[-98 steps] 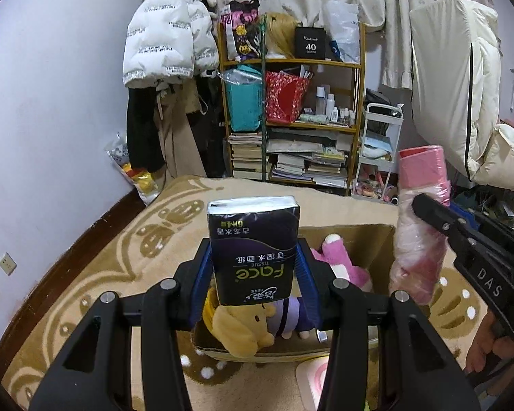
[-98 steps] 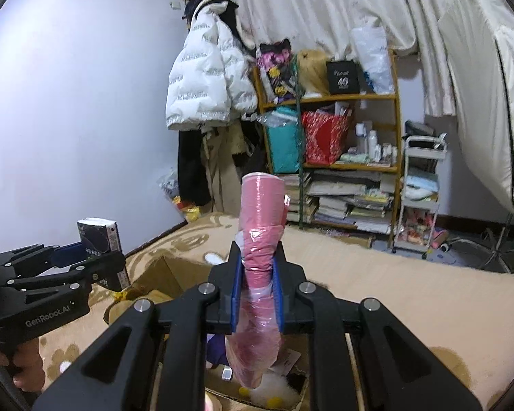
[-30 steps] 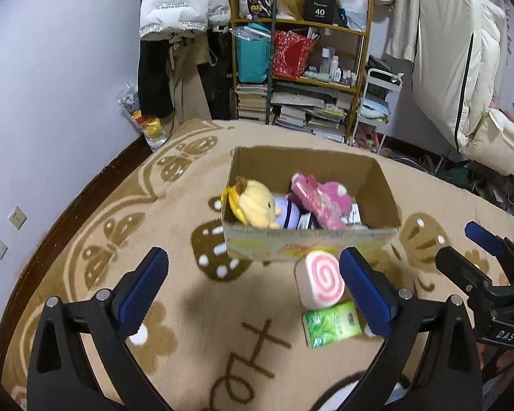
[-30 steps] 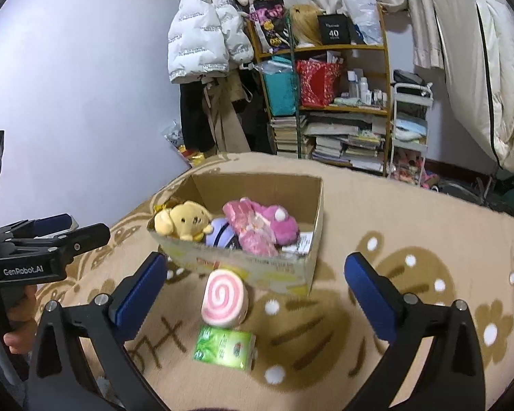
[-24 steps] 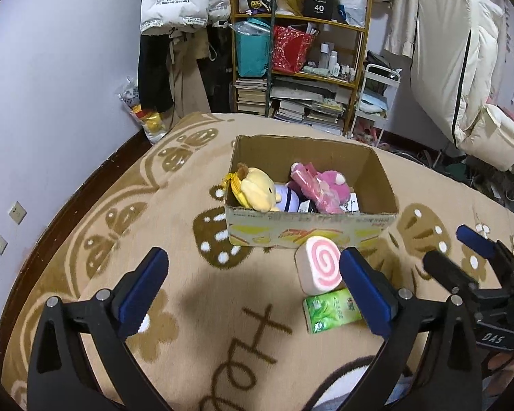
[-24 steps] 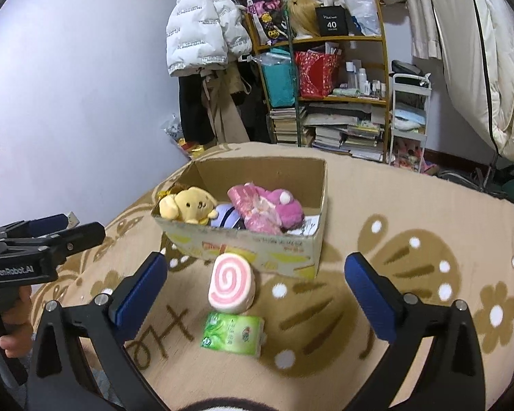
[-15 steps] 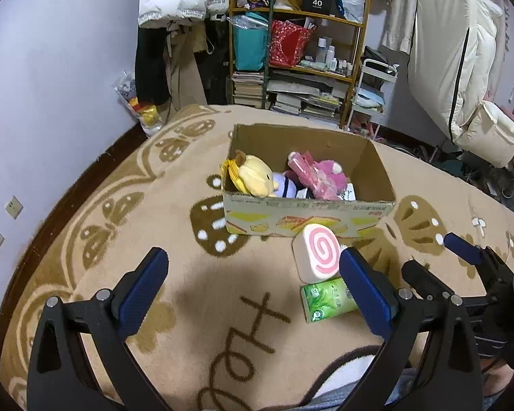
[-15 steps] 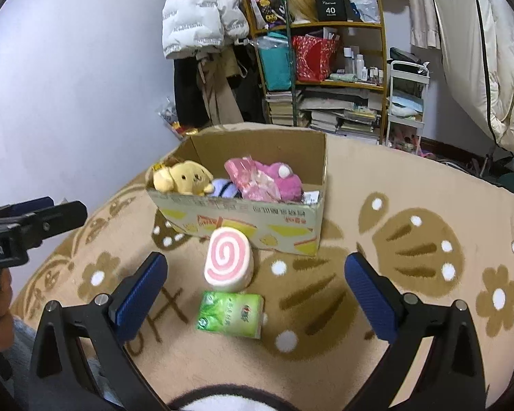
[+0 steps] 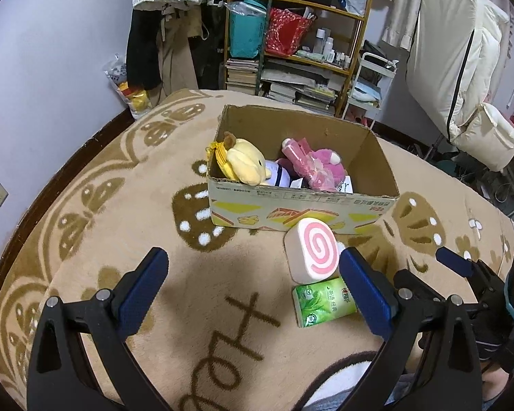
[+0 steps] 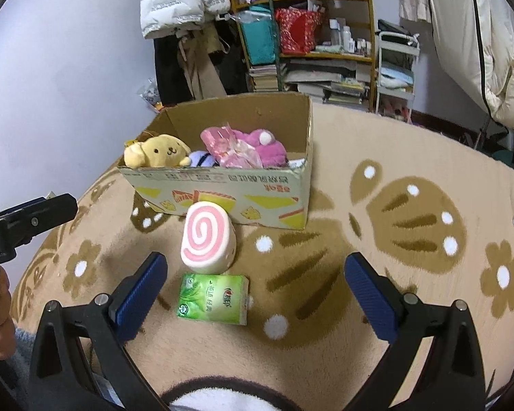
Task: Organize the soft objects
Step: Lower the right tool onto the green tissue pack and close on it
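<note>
Both claws gape wide, empty: left claw [image 9: 253,284], right claw [image 10: 255,282]. Cardboard box [image 10: 222,185] on patterned rug [image 10: 411,257] holds yellow plush [image 10: 157,154] and pink plush [image 10: 257,150]. Swirl cushion [image 10: 207,238] leans against box front; green tissue pack [image 10: 212,298] lies just before it.

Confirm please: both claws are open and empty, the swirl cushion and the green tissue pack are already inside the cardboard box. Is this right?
Not quite. The swirl cushion and green tissue pack lie on the rug in front of the cardboard box, as the right wrist view shows. Both claws, left and right, are open and empty.
</note>
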